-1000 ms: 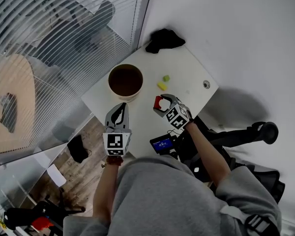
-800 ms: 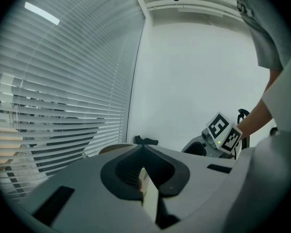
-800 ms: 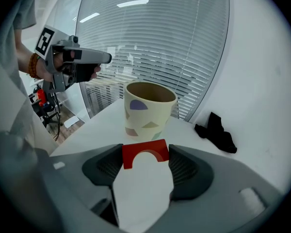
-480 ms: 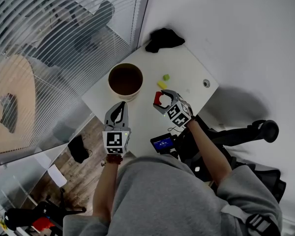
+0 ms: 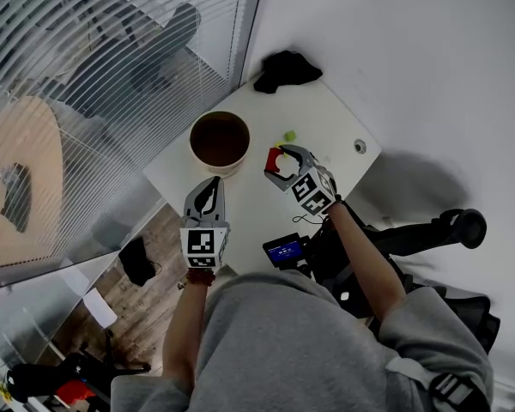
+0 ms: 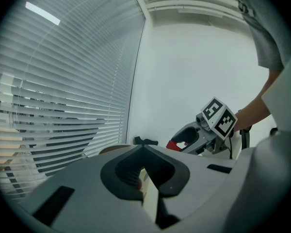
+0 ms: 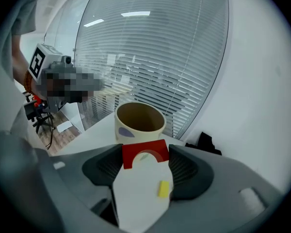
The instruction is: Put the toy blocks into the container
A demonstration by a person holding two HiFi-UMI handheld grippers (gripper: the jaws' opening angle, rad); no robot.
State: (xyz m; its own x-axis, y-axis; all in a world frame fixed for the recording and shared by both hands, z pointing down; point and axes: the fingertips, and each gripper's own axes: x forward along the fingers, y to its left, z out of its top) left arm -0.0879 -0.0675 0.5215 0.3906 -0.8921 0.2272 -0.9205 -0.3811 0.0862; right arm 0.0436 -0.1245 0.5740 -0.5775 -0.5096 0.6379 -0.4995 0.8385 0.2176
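A red arch block (image 5: 273,159) hangs above the white table (image 5: 326,110), with my right gripper (image 5: 275,163) shut on it. In the right gripper view the red arch block (image 7: 144,154) sits between the pads of the right gripper (image 7: 144,163). Beyond it stands the cream cup (image 7: 139,122), open and upright. A yellow block (image 7: 163,189) lies on the table under the jaws. The cup (image 5: 219,141) is left of the right gripper, and a green block (image 5: 289,136) lies just past it. My left gripper (image 5: 210,187) rests near the table's front edge, shut with nothing held; its jaws meet in the left gripper (image 6: 145,178) view.
A black cloth (image 5: 287,67) lies on the table's far corner. A round hole (image 5: 360,147) sits near the right edge. A device with a blue screen (image 5: 283,250) is below the front edge. Glass with blinds (image 5: 112,41) runs along the left.
My right gripper has risen and moved away from me with the red block, now covering the yellow block in the head view. The left gripper has stayed still.
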